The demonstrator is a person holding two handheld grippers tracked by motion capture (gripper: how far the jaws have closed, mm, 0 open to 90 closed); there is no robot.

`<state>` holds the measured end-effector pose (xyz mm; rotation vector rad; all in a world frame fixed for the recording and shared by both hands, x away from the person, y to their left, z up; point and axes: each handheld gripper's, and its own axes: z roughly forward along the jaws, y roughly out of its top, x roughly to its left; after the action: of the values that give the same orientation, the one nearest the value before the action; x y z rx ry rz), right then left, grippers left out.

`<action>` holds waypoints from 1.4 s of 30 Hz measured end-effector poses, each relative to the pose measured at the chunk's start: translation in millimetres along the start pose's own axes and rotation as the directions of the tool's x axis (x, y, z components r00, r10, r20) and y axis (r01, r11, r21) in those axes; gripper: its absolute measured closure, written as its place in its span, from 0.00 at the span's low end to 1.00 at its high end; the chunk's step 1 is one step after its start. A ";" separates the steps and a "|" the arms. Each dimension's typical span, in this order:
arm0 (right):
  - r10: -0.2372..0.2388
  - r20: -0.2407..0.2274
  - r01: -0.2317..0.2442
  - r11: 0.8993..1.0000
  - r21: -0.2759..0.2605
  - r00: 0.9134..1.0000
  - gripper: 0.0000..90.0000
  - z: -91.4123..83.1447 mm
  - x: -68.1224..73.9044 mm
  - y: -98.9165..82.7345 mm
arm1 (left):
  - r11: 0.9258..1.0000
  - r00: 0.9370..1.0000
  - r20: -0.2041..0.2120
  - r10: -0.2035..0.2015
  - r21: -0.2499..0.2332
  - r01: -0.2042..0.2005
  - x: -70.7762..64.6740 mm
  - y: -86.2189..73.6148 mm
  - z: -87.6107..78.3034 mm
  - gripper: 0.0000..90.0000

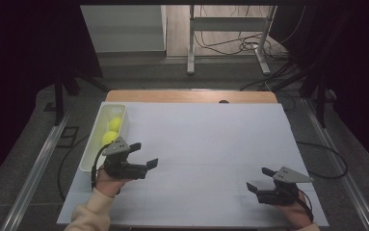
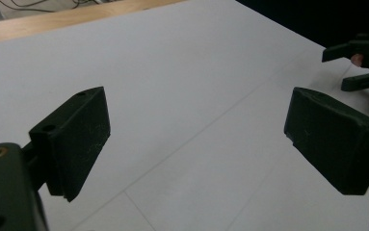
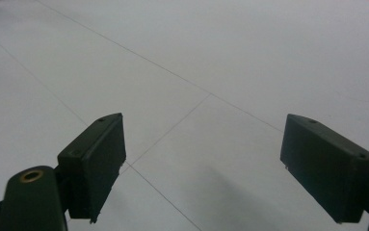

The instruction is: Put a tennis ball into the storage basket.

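High view: left tongs point(image 1: 143, 155) sit lower left of frame, jaws spread wide w/ nothing between them, just beside the near end of a white bin point(image 1: 91, 147). The bin runs along the left edge of the white counter point(image 1: 206, 139), and 2 yellow balls point(image 1: 112, 131) lie in it, at its far half, touching or nearly so; they're just above the left tongs in the frame, apart from the jaws. Right tongs point(image 1: 259, 179) are lower right, also agape and empty, hand point(image 1: 295, 211) behind them at the bottom edge.

Left gripper view: both black jaws stand well apart over bare counter; right tongs point(image 2: 353, 65) show small at the upper right. Right gripper view: jaws wide, only the counter surface w/ thin seam lines between them.
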<state>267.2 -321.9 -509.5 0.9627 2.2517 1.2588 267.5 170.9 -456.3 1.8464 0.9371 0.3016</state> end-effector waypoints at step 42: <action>-0.022 -0.073 0.022 1.000 0.008 0.997 0.18 2.3 6.1 -1.9 | 0.999 1.000 -0.007 0.020 0.040 -0.020 -2.3 -68.2 3.9 0.11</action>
<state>263.7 -316.8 -512.3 0.9063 2.3179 1.2954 236.3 180.1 -516.5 1.8929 0.9363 0.3042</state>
